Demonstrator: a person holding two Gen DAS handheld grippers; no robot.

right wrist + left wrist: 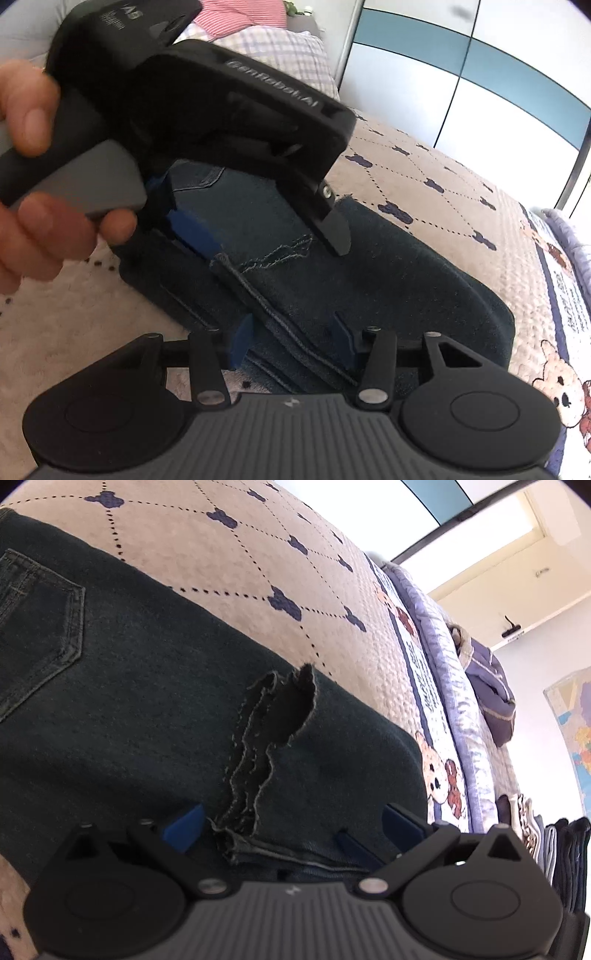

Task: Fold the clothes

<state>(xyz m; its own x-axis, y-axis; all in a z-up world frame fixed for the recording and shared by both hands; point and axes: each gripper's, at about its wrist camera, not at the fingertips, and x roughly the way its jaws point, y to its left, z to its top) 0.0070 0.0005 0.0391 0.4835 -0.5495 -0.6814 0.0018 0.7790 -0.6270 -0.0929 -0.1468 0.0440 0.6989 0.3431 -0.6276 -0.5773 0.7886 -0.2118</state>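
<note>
Dark blue jeans (155, 701) lie folded on a beige quilted bedspread (258, 554), with a back pocket at the left and frayed hems (266, 738) in the middle. My left gripper (291, 827) is open, its blue pads either side of the hem edge. In the right wrist view the jeans (388, 277) lie ahead, and my right gripper (291, 339) is open around a seam edge (266, 302). The left gripper (273, 236), held by a hand (33, 184), hovers just above the jeans, jaws apart.
A stack of folded clothes (554, 845) sits at the right edge of the bed. A purple garment (491, 690) lies further along the bed. A wardrobe with teal and white panels (461, 66) stands behind. A red striped pillow (240, 18) lies at the back.
</note>
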